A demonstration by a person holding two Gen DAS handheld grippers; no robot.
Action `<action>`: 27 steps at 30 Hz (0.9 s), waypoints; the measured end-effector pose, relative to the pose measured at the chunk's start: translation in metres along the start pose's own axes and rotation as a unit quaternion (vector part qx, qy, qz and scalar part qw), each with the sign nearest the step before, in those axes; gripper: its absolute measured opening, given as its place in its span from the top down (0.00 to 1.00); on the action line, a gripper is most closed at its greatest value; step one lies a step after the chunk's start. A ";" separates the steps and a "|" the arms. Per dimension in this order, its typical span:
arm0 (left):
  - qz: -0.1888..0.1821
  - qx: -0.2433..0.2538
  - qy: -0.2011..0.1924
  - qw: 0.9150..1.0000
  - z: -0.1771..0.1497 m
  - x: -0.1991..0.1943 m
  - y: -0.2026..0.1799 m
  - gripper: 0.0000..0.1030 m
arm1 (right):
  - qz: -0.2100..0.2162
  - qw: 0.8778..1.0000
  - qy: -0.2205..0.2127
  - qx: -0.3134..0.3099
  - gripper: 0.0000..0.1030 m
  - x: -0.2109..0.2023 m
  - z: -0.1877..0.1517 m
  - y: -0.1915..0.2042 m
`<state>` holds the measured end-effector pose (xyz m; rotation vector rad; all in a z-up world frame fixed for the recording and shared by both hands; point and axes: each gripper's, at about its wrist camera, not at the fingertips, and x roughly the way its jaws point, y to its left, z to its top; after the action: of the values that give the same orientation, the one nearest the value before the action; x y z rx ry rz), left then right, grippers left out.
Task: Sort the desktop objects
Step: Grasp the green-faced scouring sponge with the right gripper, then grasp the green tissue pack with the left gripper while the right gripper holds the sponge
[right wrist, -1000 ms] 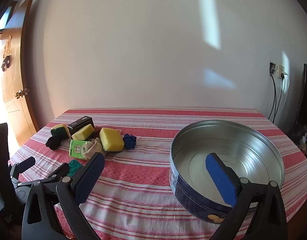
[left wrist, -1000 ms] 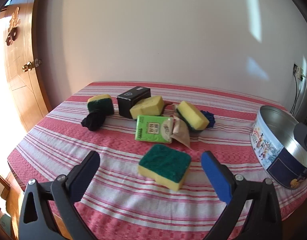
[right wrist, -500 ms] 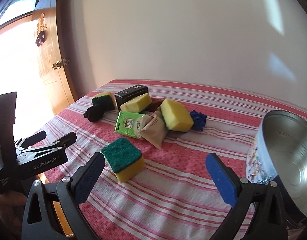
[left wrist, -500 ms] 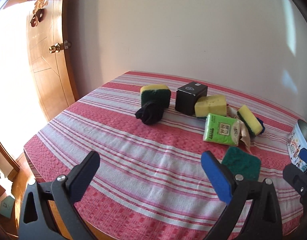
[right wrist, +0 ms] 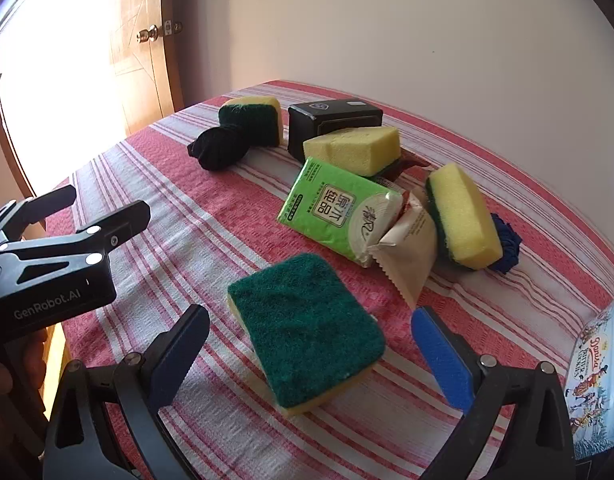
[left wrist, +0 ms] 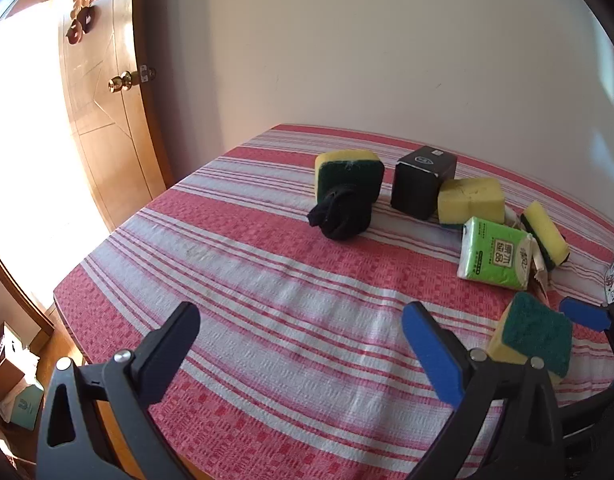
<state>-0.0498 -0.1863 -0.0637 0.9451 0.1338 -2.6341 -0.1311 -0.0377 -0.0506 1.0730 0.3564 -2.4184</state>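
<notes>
nearest sponge (right wrist: 305, 330): green scouring face up, yellow foam below, lying flat on the red-and-white striped tablecloth (right wrist: 235, 224) near its front edge. right gripper (right wrist: 310, 354) hangs over it, jaws spread wide, one on each side, not touching

behind it a loose cluster: green tissue pack (right wrist: 339, 212) overlapping a beige sachet (right wrist: 413, 254); a yellow sponge on edge (right wrist: 463, 216) with a blue cloth bundle (right wrist: 505, 244) just behind; another yellow sponge (right wrist: 355, 148) leaning on a black box (right wrist: 333, 122); a fourth sponge (right wrist: 253, 120) with a black sock bundle (right wrist: 219, 150) against it

right view only: printed biscuit tin wall (right wrist: 599, 376) at the far right edge, and the left gripper's body at the left margin. left view: left gripper (left wrist: 299, 348) jaws spread, nothing between them, over bare cloth; wooden door (left wrist: 103, 120) with brass knob (left wrist: 121, 82), boxes on the floor (left wrist: 11, 392)

open striped cloth lies left of the cluster, running to the table's left edge
</notes>
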 end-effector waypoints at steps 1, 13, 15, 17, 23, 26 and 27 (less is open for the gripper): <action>0.004 0.001 0.001 1.000 0.000 0.001 0.000 0.01 | 0.001 1.000 0.007 -0.005 0.09 0.004 0.000 0.002; 0.011 0.021 0.004 1.000 0.000 0.004 -0.012 0.01 | 0.048 0.998 0.012 0.029 0.36 0.005 -0.004 -0.009; 0.009 0.022 0.005 1.000 0.000 0.004 -0.014 0.01 | 0.054 0.998 0.008 0.042 0.36 0.001 -0.005 -0.013; 0.008 0.024 0.006 1.000 0.000 0.003 -0.017 0.01 | 0.057 0.997 -0.002 0.055 0.36 -0.007 -0.008 -0.019; -0.013 0.037 0.001 0.999 0.000 -0.003 -0.036 0.01 | 0.011 0.994 -0.073 0.076 0.36 -0.052 -0.015 -0.040; -0.014 0.057 -0.002 0.998 0.001 -0.004 -0.053 0.01 | -0.013 0.990 -0.105 0.098 0.36 -0.073 -0.021 -0.059; -0.013 0.063 -0.004 0.998 0.001 -0.005 -0.059 0.01 | -0.021 0.988 -0.111 0.105 0.36 -0.078 -0.023 -0.065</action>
<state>-0.0669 -0.1296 -0.0613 0.9799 -0.0227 -2.6971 -0.1042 0.0517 -0.0043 0.8725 0.0510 -2.6269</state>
